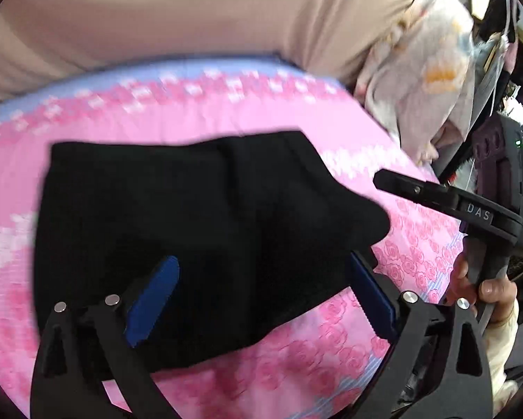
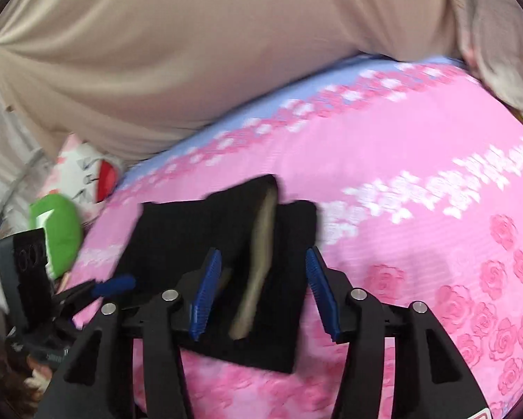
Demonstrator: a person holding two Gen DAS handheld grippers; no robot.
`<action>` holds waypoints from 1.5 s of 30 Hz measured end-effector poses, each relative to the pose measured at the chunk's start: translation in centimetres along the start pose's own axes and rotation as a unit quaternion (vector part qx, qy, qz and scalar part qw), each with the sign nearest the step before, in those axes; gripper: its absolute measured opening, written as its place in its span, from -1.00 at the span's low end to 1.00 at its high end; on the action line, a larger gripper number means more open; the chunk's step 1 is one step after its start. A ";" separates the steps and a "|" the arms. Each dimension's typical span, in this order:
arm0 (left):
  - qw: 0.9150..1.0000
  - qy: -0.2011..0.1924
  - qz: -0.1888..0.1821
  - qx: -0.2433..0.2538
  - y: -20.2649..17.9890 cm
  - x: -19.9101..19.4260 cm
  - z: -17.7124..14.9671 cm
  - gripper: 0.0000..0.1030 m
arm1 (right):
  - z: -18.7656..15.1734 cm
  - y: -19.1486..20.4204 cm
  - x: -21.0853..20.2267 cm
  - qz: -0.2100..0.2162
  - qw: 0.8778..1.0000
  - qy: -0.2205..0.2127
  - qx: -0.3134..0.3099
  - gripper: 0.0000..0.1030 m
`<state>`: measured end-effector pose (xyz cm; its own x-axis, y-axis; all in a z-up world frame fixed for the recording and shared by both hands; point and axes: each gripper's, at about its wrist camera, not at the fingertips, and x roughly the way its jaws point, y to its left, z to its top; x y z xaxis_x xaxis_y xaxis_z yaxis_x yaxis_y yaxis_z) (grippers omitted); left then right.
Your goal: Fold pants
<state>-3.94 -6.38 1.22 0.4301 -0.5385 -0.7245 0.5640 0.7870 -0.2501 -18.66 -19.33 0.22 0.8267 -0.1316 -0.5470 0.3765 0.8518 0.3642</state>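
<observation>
Between our fingers we see matt black cloth, the pants (image 2: 223,262), one fold baring a dull beige lining. Beneath them lies a pink rose-printed bedsheet (image 2: 418,174), finely ribbed. Our left gripper (image 1: 261,289) and right gripper (image 2: 261,293) show matt black plastic, ridged blue pads (image 2: 205,293) and shiny metal pins.

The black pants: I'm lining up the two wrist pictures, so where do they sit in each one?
Left wrist view: the black pants fill the centre, lying on the pink bedsheet, spanning the open left claw.
Right wrist view: the pants lie at centre-bottom, folded small, a tan inner strip showing, between the fingers of the open right claw.
Shared landmark: the sheet's white flower band.
</observation>
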 end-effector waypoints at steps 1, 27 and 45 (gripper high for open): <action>1.000 -0.005 0.009 -0.002 0.7 -1.0 -0.1 0.82 | 0.0 0.5 0.2 0.007 1.000 0.003 -0.006 -0.01; 0.976 0.026 0.128 -0.176 13.7 -0.2 -4.0 0.90 | -2.3 -1.8 1.8 0.002 0.998 0.048 0.037 0.18; 0.981 0.010 0.021 -0.192 15.4 -2.9 -4.1 -0.43 | -2.7 0.9 5.1 0.057 0.993 0.095 0.036 0.43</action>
<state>0.56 8.56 -3.15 0.4308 -0.5002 -0.7512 0.2364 0.8658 -0.4409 -15.20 -17.86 -4.23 0.7743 0.0673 -0.6292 0.3198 0.8164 0.4808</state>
